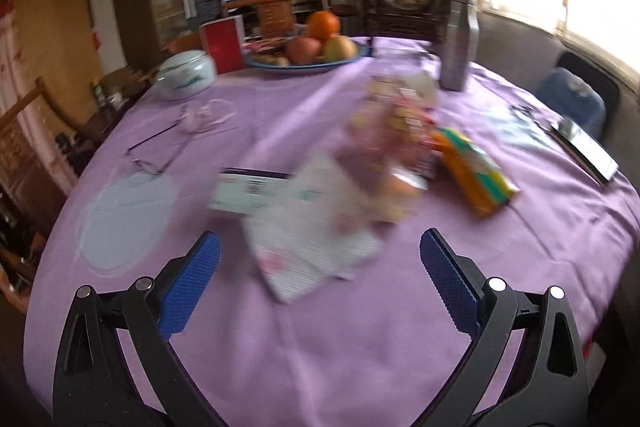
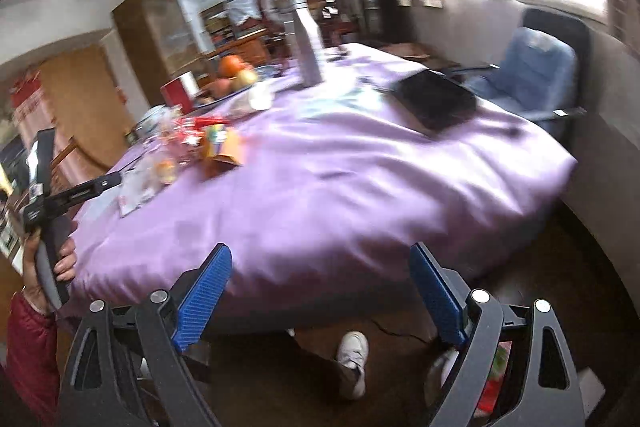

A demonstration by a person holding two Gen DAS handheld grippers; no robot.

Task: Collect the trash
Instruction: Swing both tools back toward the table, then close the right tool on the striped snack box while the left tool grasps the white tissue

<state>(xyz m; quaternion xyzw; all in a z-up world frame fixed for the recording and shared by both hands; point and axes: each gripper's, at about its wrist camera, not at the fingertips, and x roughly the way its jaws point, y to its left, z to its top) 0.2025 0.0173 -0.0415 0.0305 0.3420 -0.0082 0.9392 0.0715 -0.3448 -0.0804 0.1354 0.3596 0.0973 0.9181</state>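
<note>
Trash lies in a blurred heap on the purple tablecloth point(image 1: 320, 347). There is a white packet with pink print point(image 1: 316, 263), a flat white box point(image 1: 248, 193), a clear printed wrapper point(image 1: 392, 147) and an orange-and-green carton point(image 1: 476, 175). My left gripper point(image 1: 320, 239) is open just short of the white packet, with nothing between its blue pads point(image 1: 192, 287). My right gripper point(image 2: 320, 251) is also open and holds nothing. It hangs off the table's near edge, above the floor. The right wrist view shows the same heap point(image 2: 192, 143) far to the left.
At the back stand a fruit bowl point(image 1: 308, 59), a red box point(image 1: 222, 45), a white lidded jar point(image 1: 186, 75) and a metal bottle point(image 1: 458, 43). Spectacles point(image 1: 152, 163) lie at the left and a dark tablet point(image 2: 436, 99) at the right. A blue chair point(image 2: 532, 67) stands beyond, and a person's shoe point(image 2: 354, 359) is under the table.
</note>
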